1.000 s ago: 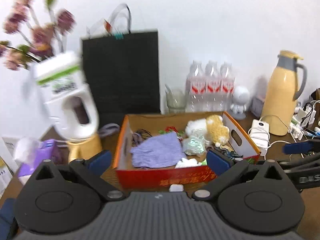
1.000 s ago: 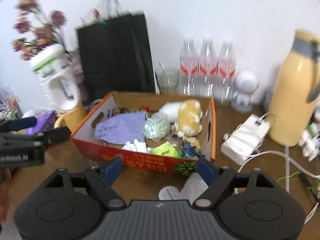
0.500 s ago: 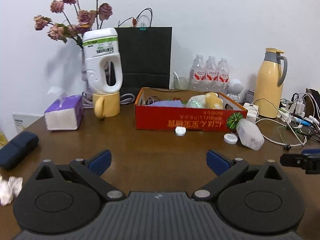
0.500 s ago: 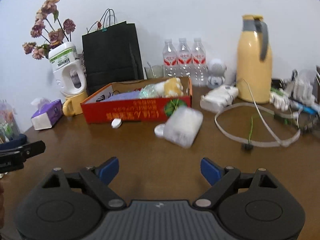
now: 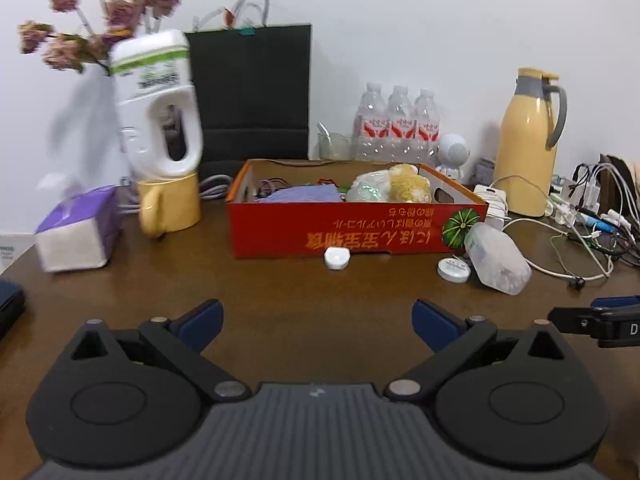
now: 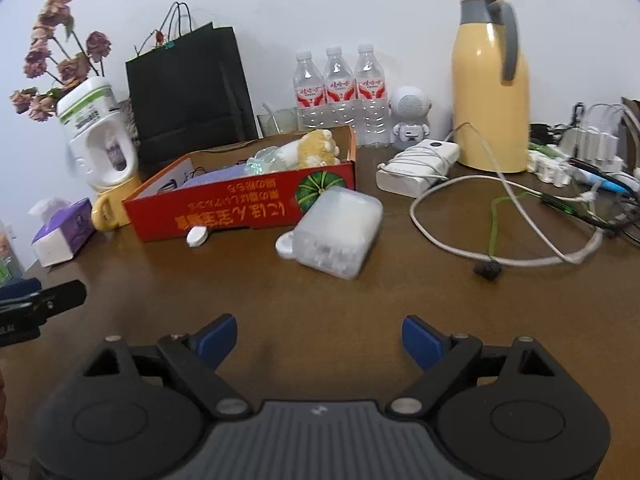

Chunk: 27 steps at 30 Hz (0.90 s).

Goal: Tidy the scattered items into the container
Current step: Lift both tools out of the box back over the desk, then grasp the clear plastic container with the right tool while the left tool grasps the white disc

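Note:
A red cardboard box (image 5: 356, 232) (image 6: 240, 208) stands mid-table and holds a purple cloth (image 5: 304, 194), a plush toy (image 5: 410, 188) and other small things. On the table against its front lie a small white oval case (image 5: 337, 258) (image 6: 197, 236), a white round lid (image 5: 453, 269) (image 6: 286, 245) and a translucent plastic box (image 5: 498, 260) (image 6: 338, 236). My left gripper (image 5: 318, 320) hangs open and empty, low over bare table in front of the box. My right gripper (image 6: 320, 338) is open and empty too, short of the translucent box.
Left of the box are a purple tissue pack (image 5: 76, 232), a yellow mug (image 5: 168, 208) bearing a white bottle (image 5: 156, 104), and dried flowers. Behind stand a black paper bag (image 5: 252, 92) and water bottles (image 5: 396, 124). A yellow thermos (image 6: 490, 80), a power bank (image 6: 420, 164) and loose cables (image 6: 500, 216) crowd the right.
Both grippers have drawn back from just above the red box and sunk low over the table in front of it. Both have stayed open and empty.

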Motion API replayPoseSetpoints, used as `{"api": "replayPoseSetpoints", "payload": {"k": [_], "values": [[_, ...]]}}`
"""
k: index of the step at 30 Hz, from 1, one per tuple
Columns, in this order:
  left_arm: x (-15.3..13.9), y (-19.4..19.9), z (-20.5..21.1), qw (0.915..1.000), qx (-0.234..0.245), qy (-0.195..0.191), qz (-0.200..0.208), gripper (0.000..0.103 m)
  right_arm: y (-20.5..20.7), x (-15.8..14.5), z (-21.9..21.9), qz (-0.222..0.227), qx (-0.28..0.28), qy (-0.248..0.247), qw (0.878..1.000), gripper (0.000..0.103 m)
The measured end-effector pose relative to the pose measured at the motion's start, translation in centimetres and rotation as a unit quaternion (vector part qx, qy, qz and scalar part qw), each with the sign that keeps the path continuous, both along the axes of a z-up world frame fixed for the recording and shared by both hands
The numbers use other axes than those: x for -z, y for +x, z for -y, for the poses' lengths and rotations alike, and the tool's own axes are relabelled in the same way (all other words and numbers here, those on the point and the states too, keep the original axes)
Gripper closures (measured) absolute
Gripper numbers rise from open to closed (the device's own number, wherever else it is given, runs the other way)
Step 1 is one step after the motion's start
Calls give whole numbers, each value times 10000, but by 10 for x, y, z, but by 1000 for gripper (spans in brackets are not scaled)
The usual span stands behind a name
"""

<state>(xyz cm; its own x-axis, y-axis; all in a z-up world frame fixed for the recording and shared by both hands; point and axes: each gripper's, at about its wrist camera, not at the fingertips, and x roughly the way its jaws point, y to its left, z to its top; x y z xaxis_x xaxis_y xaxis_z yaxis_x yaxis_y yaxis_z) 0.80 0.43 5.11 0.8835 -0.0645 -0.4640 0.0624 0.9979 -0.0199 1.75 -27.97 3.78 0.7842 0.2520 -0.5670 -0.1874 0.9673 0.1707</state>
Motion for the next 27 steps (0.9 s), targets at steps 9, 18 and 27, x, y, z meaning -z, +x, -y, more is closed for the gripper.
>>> {"api": "replayPoseSetpoints", "payload": {"k": [9,18,27], "values": [[17,107,7,9985,154,-141,-508,30,94,9,-7,-183,238,166,9994,14],[33,157,22,9977,128,-83,-660,35,121,12,-4,-124,315,139,9993,14],[41,171,26,9959,13,-35,-903,50,122,14,-4,-49,270,120,9996,25]]}}
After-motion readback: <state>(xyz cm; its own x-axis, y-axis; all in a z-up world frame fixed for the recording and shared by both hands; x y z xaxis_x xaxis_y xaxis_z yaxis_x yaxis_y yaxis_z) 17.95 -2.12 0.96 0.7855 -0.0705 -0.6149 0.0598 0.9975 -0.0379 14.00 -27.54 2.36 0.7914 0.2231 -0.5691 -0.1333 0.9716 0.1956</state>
